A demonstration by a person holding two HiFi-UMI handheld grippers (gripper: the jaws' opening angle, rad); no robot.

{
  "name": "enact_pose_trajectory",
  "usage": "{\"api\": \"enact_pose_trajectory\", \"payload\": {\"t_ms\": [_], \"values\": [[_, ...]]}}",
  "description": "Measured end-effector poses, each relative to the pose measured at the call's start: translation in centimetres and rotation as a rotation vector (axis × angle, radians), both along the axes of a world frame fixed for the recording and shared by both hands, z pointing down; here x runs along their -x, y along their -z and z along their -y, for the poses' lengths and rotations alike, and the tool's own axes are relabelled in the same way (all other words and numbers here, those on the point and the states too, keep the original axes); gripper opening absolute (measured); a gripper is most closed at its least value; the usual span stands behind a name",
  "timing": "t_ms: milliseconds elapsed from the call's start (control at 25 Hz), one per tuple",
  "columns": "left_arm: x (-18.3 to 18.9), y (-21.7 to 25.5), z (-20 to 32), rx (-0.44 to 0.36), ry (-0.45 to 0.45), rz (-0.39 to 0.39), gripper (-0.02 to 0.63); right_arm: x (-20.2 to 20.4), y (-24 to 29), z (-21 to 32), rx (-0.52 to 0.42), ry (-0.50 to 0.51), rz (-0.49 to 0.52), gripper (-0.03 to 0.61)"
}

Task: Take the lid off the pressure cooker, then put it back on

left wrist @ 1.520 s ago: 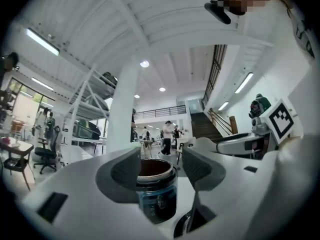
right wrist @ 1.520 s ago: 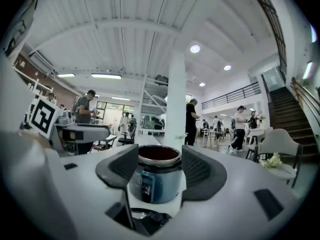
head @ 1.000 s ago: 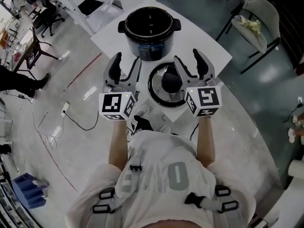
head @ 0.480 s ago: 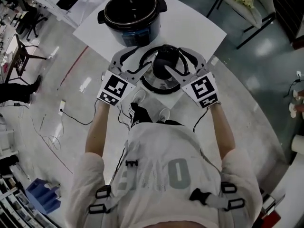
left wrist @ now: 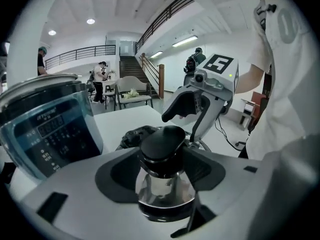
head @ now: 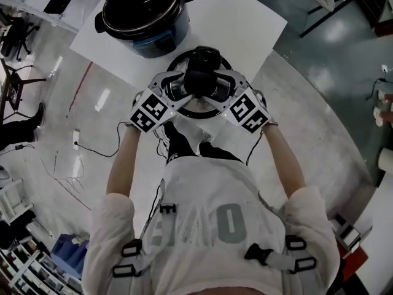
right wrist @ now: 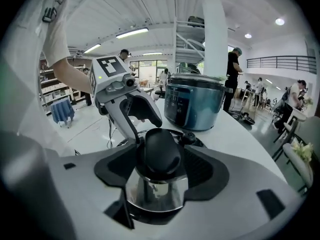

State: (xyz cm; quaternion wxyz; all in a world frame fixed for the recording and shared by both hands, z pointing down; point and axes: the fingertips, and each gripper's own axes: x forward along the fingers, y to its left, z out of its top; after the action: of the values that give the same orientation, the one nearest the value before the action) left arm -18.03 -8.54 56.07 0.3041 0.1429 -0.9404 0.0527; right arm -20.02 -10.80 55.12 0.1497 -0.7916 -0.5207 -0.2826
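Note:
The open black cooker pot (head: 144, 11) stands at the far side of the white table (head: 245, 23); its blue body (left wrist: 50, 129) (right wrist: 195, 101) shows in both gripper views. The lid (head: 199, 110) lies flat on the table in front of it, with its black knob (head: 201, 72) upward. My left gripper (head: 189, 88) (left wrist: 162, 169) reaches in from the left and straddles the knob (left wrist: 162, 144), open, pads apart from it. My right gripper (head: 215, 86) (right wrist: 157, 169) straddles the same knob (right wrist: 161, 151) from the right. Its jaws have just been opening, with the knob between them.
The lid lies close to the table's near corner, right in front of my body. A cable (head: 92, 152) trails over the floor at the left. Chairs and people stand in the hall behind the table (left wrist: 125, 91).
Both grippers have dropped from above the lid and closed in on its knob from either side. The pot has slid towards the top left of the head view.

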Motion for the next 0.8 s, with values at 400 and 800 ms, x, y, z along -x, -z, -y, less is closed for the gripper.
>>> {"api": "enact_pose_trajectory", "payload": {"t_ms": [400,800], "values": [[0.9,-2.3,-0.2,-0.034,-0.055,-0.057,0.25,0.7,-3.4,-0.1,-0.055,-0.014,-0.011,0.27],[1.3,-2.8,-0.2,-0.025,-0.069,-0.048,0.25,0.6,-4.0,-0.4,-0.054,-0.026,-0.085,0.279]]}}
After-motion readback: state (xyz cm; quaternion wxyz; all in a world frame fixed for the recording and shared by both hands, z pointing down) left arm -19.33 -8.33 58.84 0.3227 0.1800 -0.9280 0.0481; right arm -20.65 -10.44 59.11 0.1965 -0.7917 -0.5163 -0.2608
